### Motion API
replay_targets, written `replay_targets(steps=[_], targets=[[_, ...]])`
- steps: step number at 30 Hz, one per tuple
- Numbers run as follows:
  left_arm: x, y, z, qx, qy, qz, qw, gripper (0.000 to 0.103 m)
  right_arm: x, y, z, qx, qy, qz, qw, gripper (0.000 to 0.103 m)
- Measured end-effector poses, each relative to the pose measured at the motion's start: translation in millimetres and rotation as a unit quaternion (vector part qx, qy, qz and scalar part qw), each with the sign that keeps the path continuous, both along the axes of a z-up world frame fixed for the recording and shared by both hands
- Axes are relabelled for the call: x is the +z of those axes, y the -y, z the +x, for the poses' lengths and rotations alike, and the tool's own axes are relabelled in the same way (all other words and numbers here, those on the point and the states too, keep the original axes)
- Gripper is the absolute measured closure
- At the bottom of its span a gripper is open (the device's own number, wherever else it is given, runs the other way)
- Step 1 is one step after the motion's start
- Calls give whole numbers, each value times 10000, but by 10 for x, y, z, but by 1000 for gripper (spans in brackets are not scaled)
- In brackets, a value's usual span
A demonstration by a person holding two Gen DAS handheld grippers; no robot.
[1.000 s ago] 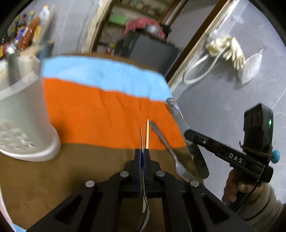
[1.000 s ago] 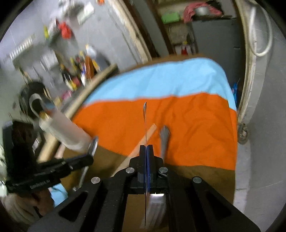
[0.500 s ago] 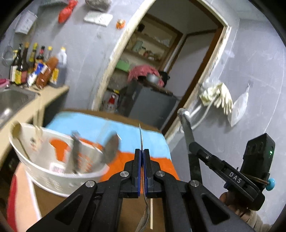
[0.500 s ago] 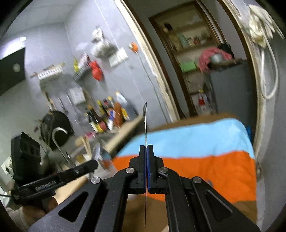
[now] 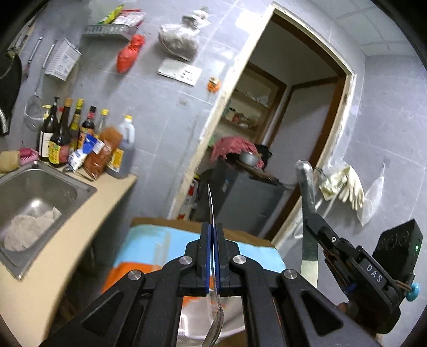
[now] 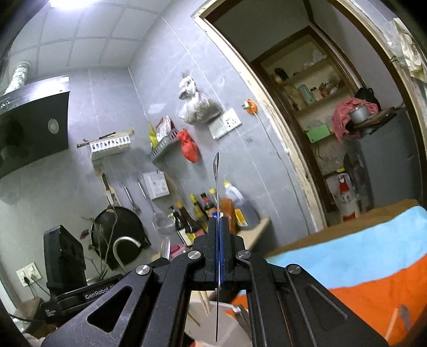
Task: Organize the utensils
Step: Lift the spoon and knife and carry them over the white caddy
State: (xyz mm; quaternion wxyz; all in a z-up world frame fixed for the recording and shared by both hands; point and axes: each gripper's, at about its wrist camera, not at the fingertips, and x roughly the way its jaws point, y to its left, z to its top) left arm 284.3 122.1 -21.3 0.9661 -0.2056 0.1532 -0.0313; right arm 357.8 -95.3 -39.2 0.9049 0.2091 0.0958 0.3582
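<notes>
We hold the left claw [image 5: 212, 256] pinching a thin steel fork [image 5: 213, 315] edge-on; tilting risks it slipping out.

Both views are being bent strongly by fisheye distortion, with black vignetting at the corners. The room is being lit dimly and coolly from a ceiling light [image 6: 60, 2], which is being overexposed. Glare is being thrown off the grey wall tiles [image 5: 226, 57]. The striped cloth [image 5: 149, 249] is being smeared by motion blur.
</notes>
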Motion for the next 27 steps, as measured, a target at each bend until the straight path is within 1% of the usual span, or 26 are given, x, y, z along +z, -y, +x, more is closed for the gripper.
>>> replay_targets(steps=[5, 10, 13, 17, 23, 27], targets=[[-118, -270, 96, 52, 216, -151, 9996, 101, -165, -293, 3, -203, 235, 125, 9994, 102], [-342, -495, 206, -31, 444, -595, 9972, 101, -393, -433, 20, -371, 284, 119, 9988, 102], [-449, -531, 267, -135, 496, -749, 9959, 100, -513, -476, -5, -391, 342, -2, 9987, 102], [-561, -486, 291, -216, 594, -729, 9953, 100, -614, -448, -19, -423, 341, -32, 9985, 102], [-669, -377, 241, -194, 592, -525, 9967, 100, -707, -386, -32, -463, 295, 37, 9985, 102], [-715, -361, 233, -146, 601, -522, 9967, 100, -768, -386, -27, -456, 244, 63, 9986, 102]])
